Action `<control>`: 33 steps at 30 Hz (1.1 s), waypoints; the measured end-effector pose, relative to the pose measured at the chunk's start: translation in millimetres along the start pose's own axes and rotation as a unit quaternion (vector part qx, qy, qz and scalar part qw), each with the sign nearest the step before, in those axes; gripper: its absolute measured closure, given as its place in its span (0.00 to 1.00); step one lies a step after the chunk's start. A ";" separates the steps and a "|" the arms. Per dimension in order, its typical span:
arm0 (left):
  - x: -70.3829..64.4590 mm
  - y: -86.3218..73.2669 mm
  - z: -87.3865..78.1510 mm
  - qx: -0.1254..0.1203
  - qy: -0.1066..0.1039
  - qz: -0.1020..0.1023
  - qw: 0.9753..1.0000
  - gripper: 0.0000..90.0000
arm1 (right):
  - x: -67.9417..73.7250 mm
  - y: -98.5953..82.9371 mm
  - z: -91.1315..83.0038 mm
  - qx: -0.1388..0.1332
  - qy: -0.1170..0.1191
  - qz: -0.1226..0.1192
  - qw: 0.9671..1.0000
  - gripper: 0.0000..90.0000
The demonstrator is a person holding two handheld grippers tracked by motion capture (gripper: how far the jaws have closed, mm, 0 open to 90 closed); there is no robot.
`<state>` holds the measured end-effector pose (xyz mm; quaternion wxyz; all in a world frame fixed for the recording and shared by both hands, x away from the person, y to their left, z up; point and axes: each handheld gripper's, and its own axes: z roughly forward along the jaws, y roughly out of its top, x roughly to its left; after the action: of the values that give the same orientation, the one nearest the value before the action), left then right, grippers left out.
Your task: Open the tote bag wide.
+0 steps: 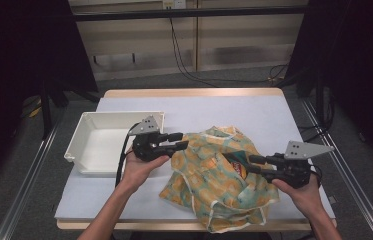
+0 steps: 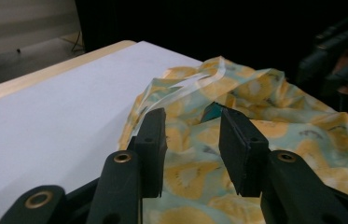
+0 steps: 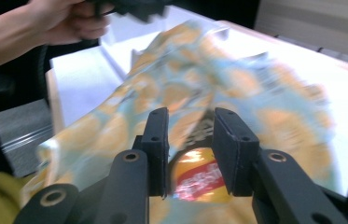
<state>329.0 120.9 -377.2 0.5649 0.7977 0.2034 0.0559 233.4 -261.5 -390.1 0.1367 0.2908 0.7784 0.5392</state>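
From the high view I see a table [image 1: 274, 115] with a pale sheet over its wooden top, standing on grey carpet, with dark curtains to both sides and cables trailing along the far wall. A white tray [image 1: 91, 122] sits at the table's left. The yellow-and-teal patterned bag [image 1: 209, 185] lies crumpled near the front edge, a snack packet [image 1: 238, 166] showing at its opening. My left gripper [image 1: 181, 140] reaches the bag's left edge; my right gripper [image 1: 251, 164] is at the packet.

In the left gripper view my jaws stand apart over the bag [image 2: 255, 135], holding nothing.

In the right gripper view, which is blurred, my jaws stand apart with the packet [image 3: 197, 177] between them; I cannot tell if they touch it.
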 end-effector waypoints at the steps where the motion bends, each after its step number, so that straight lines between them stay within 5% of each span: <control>1: -3.1 0.3 0.6 -0.003 -0.003 0.003 1.000 0.68 | -3.7 1.6 -1.5 -0.001 -0.010 0.002 1.000 0.72; 4: -10.4 0.1 5.3 -0.005 -0.029 0.014 0.999 0.73 | -11.6 3.9 -2.4 -0.002 -0.019 0.006 1.000 0.69; 8: -20.3 -2.3 35.4 0.029 -0.057 0.024 0.998 0.71 | -25.2 9.2 10.1 0.018 -0.050 0.004 0.999 0.57; 12: -15.6 -8.1 78.1 0.067 -0.037 0.020 0.997 0.57 | -32.5 11.1 29.4 0.043 -0.051 -0.001 0.998 0.53; 16: -5.5 -13.8 92.8 0.083 -0.034 0.012 0.996 0.51 | -38.2 10.5 42.4 0.061 -0.053 -0.006 0.997 0.53; 19: -3.1 -19.3 100.4 0.114 -0.036 0.023 0.993 0.51 | -45.0 8.5 52.3 0.074 -0.063 -0.005 0.995 0.53; 21: -3.8 -21.7 103.3 0.127 -0.038 0.028 0.991 0.63 | -50.4 6.7 57.9 0.083 -0.065 -0.003 0.994 0.55; 22: -5.4 -21.8 103.6 0.133 -0.038 0.038 0.990 0.81 | -55.9 5.1 62.4 0.089 -0.069 0.004 0.994 0.59; 24: -10.1 -22.0 104.5 0.141 -0.044 0.056 0.987 0.88 | -58.3 4.2 64.7 0.096 -0.075 0.001 0.993 0.59; 25: -14.0 -22.2 103.4 0.149 -0.045 0.071 0.985 1.00 | -63.8 1.8 68.2 0.100 -0.072 0.008 0.992 0.72; 28: -19.1 -21.4 98.4 0.140 -0.050 0.072 0.986 1.00 | -68.9 0.3 69.1 0.099 -0.073 0.019 0.992 0.85; 30: -27.8 -17.7 84.2 0.113 -0.066 0.080 0.988 1.00 | -76.0 -0.2 66.1 0.085 -0.068 0.037 0.993 0.99; 33: -42.2 -13.3 64.2 0.080 -0.080 0.098 0.989 1.00 | -91.5 -0.6 58.9 0.068 -0.076 0.059 0.993 1.00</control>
<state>307.6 51.9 -406.4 0.5053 0.8585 0.0823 0.0308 336.8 -271.8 -422.3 0.1430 0.3849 0.7822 0.4686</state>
